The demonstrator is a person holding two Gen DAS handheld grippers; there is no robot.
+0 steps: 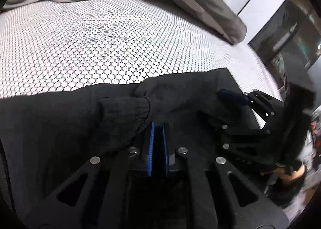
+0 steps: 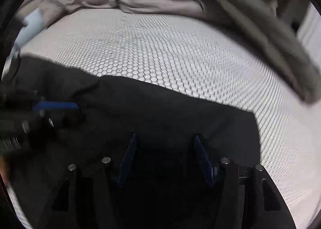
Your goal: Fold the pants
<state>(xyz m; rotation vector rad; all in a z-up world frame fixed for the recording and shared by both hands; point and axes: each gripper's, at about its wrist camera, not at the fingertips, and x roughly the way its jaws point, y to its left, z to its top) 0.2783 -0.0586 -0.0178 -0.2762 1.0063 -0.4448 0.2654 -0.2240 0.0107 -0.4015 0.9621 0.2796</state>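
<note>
Mid-fold: left claw [image 1: 158, 126] clamped on black pants [image 1: 60, 124] cuff, right claw [image 2: 165, 138] open over laid cloth; bed [image 1: 100, 38] ahead, final folds remaining.

Left gripper [image 1: 158, 128] and right gripper [image 2: 165, 140]: black linkage frames with triangular cut-outs are noted, fastened by round silver rivets; blue ribbed pads [image 1: 150, 144] are fitted inside the fingers.

Both wrist views close above shared pants [image 1: 60, 128].
</note>
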